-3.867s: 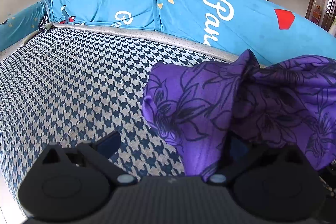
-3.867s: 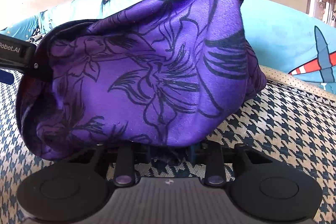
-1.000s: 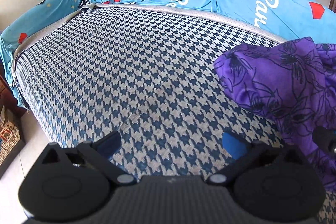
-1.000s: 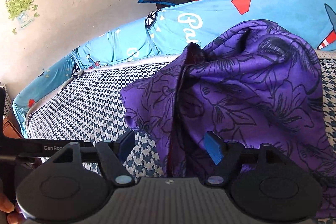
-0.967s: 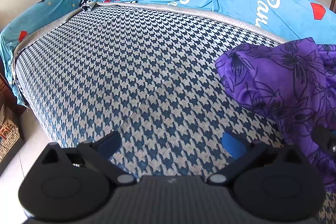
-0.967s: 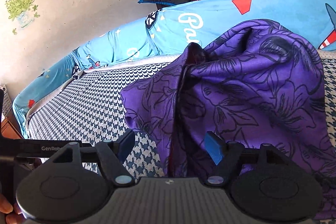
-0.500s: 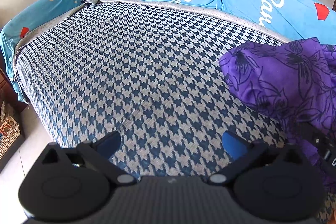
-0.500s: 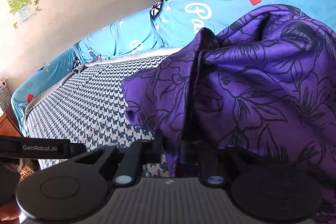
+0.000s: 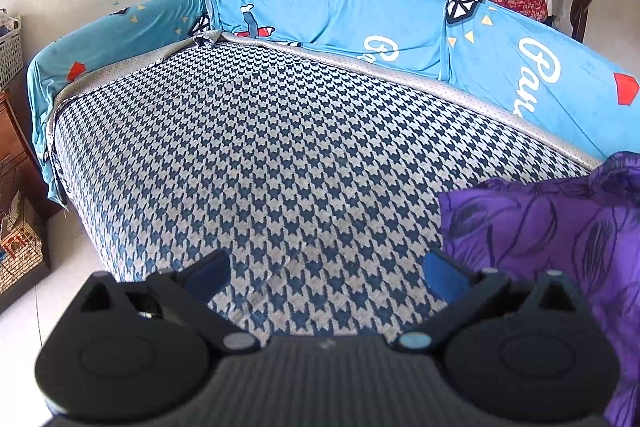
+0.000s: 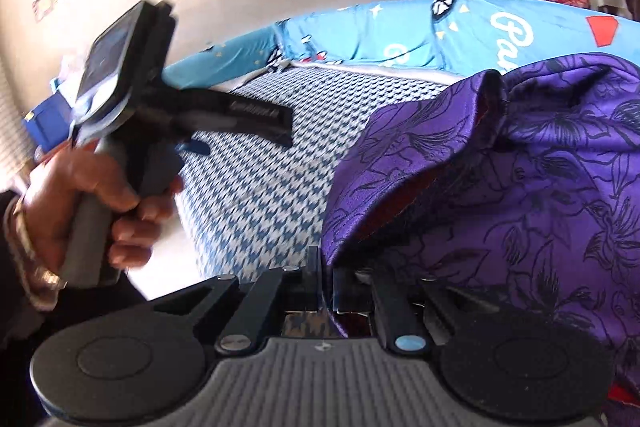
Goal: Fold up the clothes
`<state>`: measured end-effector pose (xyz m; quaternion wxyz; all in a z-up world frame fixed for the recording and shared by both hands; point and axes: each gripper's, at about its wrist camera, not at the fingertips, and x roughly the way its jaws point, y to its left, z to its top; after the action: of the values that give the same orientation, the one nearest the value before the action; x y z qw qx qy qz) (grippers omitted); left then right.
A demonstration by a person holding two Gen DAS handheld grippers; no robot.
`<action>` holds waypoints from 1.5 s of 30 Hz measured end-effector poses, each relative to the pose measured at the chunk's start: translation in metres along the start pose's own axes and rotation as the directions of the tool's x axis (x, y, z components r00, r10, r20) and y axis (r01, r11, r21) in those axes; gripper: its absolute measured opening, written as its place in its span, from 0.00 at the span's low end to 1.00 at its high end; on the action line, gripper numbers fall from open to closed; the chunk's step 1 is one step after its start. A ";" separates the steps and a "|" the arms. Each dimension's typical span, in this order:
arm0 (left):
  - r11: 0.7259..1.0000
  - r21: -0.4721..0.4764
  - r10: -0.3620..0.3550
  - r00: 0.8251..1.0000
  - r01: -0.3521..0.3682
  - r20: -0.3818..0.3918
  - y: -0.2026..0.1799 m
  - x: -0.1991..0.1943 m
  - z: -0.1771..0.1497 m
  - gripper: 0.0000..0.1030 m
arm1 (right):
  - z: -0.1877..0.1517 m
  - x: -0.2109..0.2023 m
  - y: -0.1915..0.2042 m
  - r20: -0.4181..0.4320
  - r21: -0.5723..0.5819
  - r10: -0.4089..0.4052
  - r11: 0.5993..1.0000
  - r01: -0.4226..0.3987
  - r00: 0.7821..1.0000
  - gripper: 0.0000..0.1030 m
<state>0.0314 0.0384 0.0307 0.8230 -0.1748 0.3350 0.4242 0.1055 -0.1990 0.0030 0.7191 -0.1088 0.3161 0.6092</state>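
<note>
Houndstooth cover (image 9: 280, 163), blue and white and coarsely woven, spreads over the sofa seat under both my tools. My right gripper (image 10: 326, 287) has just clamped shut on a near edge of the garment (image 10: 520, 195); its slick purple cloth with black flower outlines heaps up to the right and away from the jaws, with no clear long axis. My left gripper (image 9: 326, 269) hangs empty with jaws wide, the garment just to its right. Beyond runs a bright blue printed backrest (image 9: 380, 23).
</note>
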 end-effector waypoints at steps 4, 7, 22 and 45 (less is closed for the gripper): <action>1.000 -0.012 -0.026 1.000 0.026 0.008 -0.002 -0.005 -0.002 1.00 | -0.031 -0.004 0.023 -0.100 -0.091 0.048 0.994 -0.057 0.994 0.07; 0.998 0.018 -0.056 0.998 0.056 0.010 -0.015 -0.009 -0.006 1.00 | -0.048 -0.005 0.028 -0.151 -0.123 0.040 0.991 -0.059 0.988 0.07; 0.961 0.202 -0.195 0.981 0.191 0.000 -0.099 -0.020 -0.031 1.00 | -0.042 -0.051 0.002 -0.023 -0.088 -0.076 0.993 0.074 0.997 0.36; 0.940 0.250 -0.218 0.972 0.233 -0.085 -0.147 -0.011 -0.052 1.00 | -0.066 -0.100 -0.139 -0.079 0.437 -0.630 0.675 0.594 0.773 0.86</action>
<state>0.1258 -0.0830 0.0023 0.8721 -0.1150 0.3883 0.2748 0.2102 -0.3477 -0.0216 0.8981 -0.0200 0.3614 0.2496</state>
